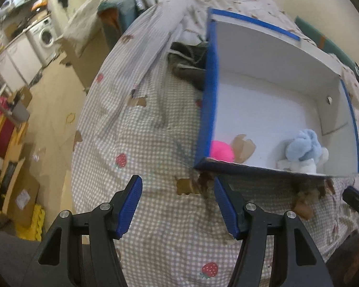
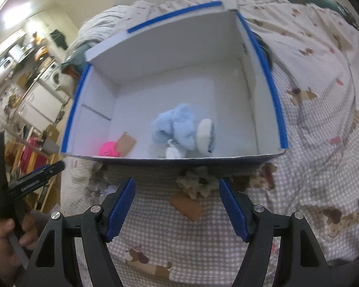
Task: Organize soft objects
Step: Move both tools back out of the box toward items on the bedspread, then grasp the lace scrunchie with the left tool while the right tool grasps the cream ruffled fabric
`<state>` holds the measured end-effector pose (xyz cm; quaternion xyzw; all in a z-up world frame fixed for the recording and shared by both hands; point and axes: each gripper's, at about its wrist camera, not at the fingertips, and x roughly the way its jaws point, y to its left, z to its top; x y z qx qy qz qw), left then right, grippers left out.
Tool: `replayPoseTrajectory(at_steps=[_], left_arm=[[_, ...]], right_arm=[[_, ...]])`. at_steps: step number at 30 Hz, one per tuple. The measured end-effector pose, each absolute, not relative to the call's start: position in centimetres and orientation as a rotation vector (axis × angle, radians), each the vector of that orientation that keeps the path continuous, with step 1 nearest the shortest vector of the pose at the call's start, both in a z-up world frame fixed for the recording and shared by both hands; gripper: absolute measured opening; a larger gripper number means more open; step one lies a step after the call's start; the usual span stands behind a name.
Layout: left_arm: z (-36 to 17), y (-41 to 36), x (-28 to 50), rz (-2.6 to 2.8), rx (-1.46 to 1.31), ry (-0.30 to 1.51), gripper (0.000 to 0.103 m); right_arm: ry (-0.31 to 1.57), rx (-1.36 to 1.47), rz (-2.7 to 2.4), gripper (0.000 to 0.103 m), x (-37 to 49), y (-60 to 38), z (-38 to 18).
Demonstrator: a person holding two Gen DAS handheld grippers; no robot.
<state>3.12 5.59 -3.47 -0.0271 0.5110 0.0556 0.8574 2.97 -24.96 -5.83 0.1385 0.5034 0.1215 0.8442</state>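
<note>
- The left gripper (image 1: 178, 191) hangs over the bed with its jaws spread wide and nothing between the blue pads (image 1: 131, 205); only the checked bedcover (image 1: 155, 239) shows in the gap.
- The right gripper (image 2: 177, 195) is likewise spread apart and empty, its blue pads (image 2: 122, 208) framing bare bedcover (image 2: 179, 244).
- In the right wrist view a beige fuzzy toy (image 2: 197, 183) lies on the cover just past the fingertips, at about 12 o'clock, with a brown card tag (image 2: 186, 206) touching its near side. It sits against the near wall of the box.
- In the left wrist view what may be the same fuzzy toy (image 1: 306, 195) shows at 3 o'clock, blurred, so I cannot be sure.
- The blue-edged white box (image 2: 281, 110) stands open on the bed beyond both grippers: 12 o'clock for the right one, 1 o'clock for the left (image 1: 209, 91).
- Inside it a light blue plush (image 2: 179, 129) lies near the near wall, roughly centred in the right view, and toward the box's right corner in the left view (image 1: 304, 147).
- A pink soft ball (image 2: 109, 149) rests in the near left corner of the box, a brown tag (image 2: 125, 142) touching it; it also shows in the left view (image 1: 221, 151).
- A dark olive garment (image 1: 189, 64) lies on the bed against the box's outer left wall, at 12 o'clock in the left view.
- Beyond the bed at 10 o'clock stands a washing machine (image 1: 45, 35).
</note>
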Motion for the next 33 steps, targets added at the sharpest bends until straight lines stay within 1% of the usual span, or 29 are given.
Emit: replayPoseTrajectory(at_steps=[3, 12, 15, 23, 24, 26, 27, 28, 30, 33], left_arm=[[-3.5, 6.7, 3.2, 0.151, -0.079, 1.074, 0.059], [-5.0, 7.6, 3.5, 0.165, -0.138, 1.123, 0.059], [-6.0, 6.6, 3.8, 0.115, -0.132, 1.168, 0.059], [-9.0, 4.8, 5.5, 0.004, -0.259, 1.300, 0.058], [-9.7, 4.6, 6.1, 0.000, -0.274, 1.321, 0.055], [-10.7, 4.4, 6.9, -0.008, -0.296, 1.350, 0.037], [-11.3, 4.2, 7.3, -0.025, -0.304, 1.374, 0.021], [-11.6, 4.0, 7.4, -0.035, -0.308, 1.390, 0.013], [-12.1, 4.0, 7.5, -0.050, -0.314, 1.417, 0.009], [-11.2, 4.3, 7.1, -0.053, -0.312, 1.387, 0.008]], right_arm=[[1.081, 0.369, 0.250, 0.076, 3.5, -26.0, -6.3], [1.147, 0.417, 0.221, 0.076, 4.4, -26.2, -7.9], [1.149, 0.434, 0.231, 0.076, 4.7, -26.2, -8.0], [1.170, 0.415, 0.233, 0.076, 5.1, -25.5, -8.5], [1.172, 0.415, 0.233, 0.076, 5.2, -25.5, -8.6], [1.172, 0.411, 0.233, 0.076, 5.5, -25.2, -8.6], [1.171, 0.407, 0.232, 0.076, 5.7, -25.1, -8.6], [1.171, 0.402, 0.231, 0.076, 5.8, -25.0, -8.7], [1.174, 0.405, 0.233, 0.076, 6.0, -24.9, -8.8], [1.192, 0.466, 0.264, 0.076, 6.0, -25.5, -9.2]])
